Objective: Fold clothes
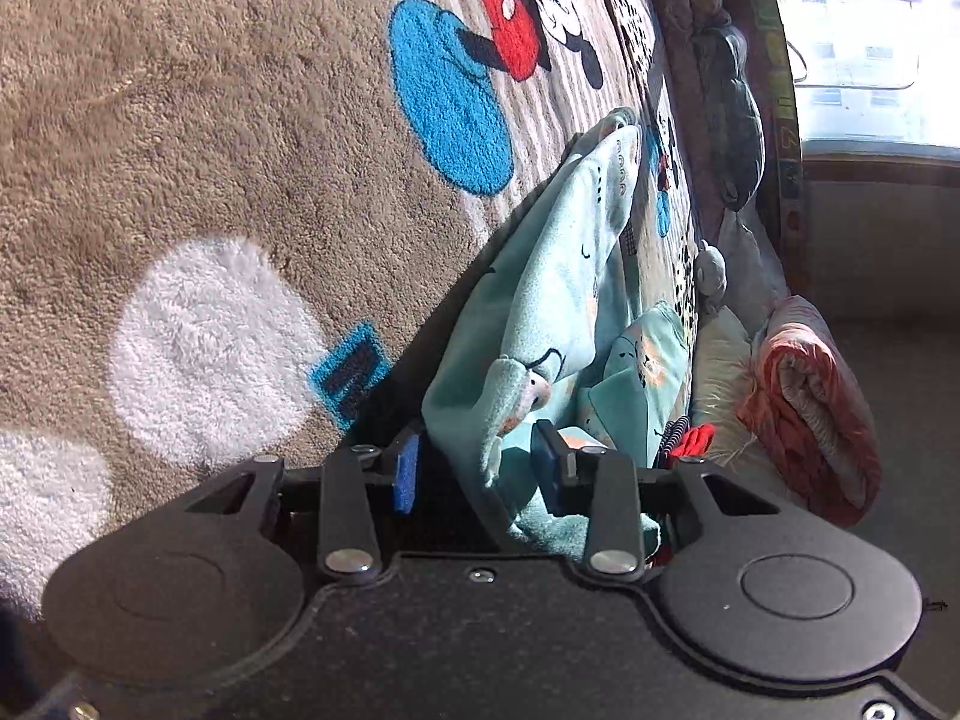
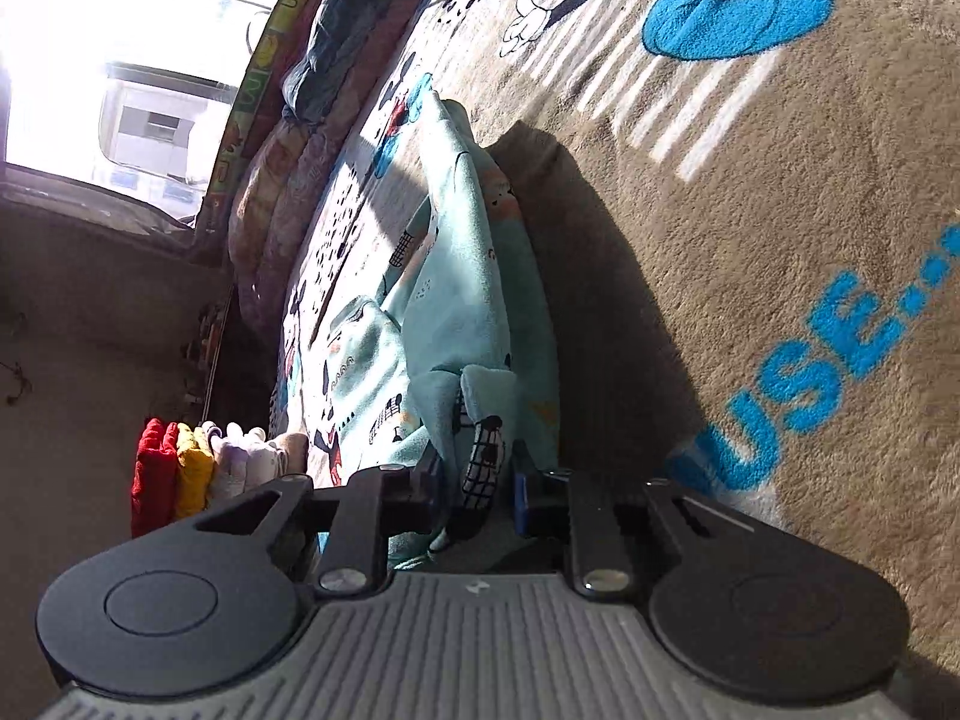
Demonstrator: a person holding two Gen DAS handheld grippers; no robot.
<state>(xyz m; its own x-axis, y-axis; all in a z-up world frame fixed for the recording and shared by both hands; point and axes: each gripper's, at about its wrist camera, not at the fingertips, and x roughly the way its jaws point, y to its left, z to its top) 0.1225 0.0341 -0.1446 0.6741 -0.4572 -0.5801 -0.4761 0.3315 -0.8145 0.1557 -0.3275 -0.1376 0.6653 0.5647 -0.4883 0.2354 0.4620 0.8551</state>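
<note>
A teal printed garment (image 1: 540, 276) hangs stretched above a brown cartoon-mouse blanket (image 1: 210, 120) and casts a dark shadow on it. In the left wrist view my left gripper (image 1: 477, 468) has its blue pads on either side of a thick bunch of the garment's end and is shut on it. The right wrist view shows the same garment (image 2: 468, 276) running away from my right gripper (image 2: 477, 480), which is shut on a bunched end with a black grid print. The blanket (image 2: 780, 240) lies to the right of it.
A rolled orange-red cloth (image 1: 810, 402) lies by the bed's edge. Folded red, yellow and pale clothes (image 2: 180, 468) stand in a row at the blanket's side. A dark blue-grey bundle (image 2: 342, 30) and pillows line the far edge under a bright window (image 2: 90, 60).
</note>
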